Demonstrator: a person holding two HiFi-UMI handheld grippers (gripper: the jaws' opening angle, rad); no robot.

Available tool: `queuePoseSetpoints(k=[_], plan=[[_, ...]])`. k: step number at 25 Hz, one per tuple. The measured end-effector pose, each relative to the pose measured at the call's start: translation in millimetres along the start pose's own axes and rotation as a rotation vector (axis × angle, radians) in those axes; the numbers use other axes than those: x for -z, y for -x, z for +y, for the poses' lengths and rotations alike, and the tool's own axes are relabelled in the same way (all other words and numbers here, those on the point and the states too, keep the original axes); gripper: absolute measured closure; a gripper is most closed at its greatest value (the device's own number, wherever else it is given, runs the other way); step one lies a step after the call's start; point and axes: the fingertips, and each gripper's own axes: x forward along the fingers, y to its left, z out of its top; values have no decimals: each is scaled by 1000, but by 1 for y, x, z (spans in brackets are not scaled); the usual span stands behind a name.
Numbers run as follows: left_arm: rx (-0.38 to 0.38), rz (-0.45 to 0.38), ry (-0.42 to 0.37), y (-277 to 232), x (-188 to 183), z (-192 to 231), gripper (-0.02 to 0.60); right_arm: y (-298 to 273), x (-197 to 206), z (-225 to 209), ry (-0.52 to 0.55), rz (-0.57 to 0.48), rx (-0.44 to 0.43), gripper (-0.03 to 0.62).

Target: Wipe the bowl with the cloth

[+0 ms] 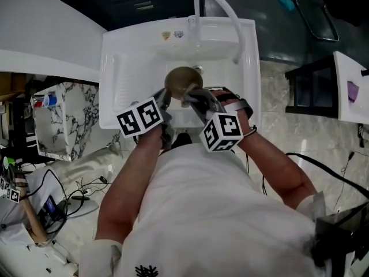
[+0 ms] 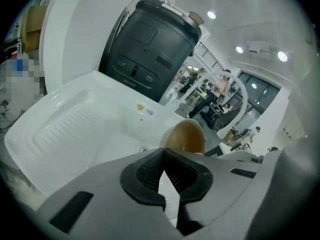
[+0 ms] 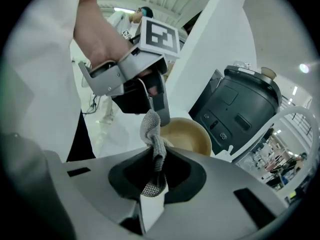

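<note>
Grey cloth [image 3: 151, 126] sits clenched in your right tongs [image 3: 159, 153], plain only in the right gripper view; your left tongs [image 2: 163, 152] pinch the bowl [image 2: 187, 136] by its rim.

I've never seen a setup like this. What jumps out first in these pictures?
First, the two black-and-white marker cubes in the middle of the head view, each part of a hand-held gripper above a white sink. Just beyond them, the left gripper pinches the rim of a tilted brown bowl, while the right gripper clamps a grey mesh cloth right beside the bowl.
</note>
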Motion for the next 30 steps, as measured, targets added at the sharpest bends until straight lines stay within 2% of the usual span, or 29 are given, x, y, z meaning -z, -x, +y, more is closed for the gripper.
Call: queuePoseSetpoints(k=[5, 9, 14, 17, 23, 30], plan=[[35, -49, 73, 10, -7, 10, 571, 17, -17, 8, -63, -167, -84, 551], [98, -95, 173, 20, -16, 20, 570, 38, -25, 1, -118, -262, -119, 551], [257, -124, 301, 30, -22, 22, 570, 71, -34, -47, -214, -370, -70, 551], [418, -132, 348, 36, -24, 2, 569, 85, -39, -66, -251, -426, -79, 551], [557, -75, 342, 44, -14, -18, 569, 100, -58, -78, -331, -602, -119, 551], [725, 38, 245, 50, 3, -41, 571, 112, -69, -94, -470, -716, -165, 551]])
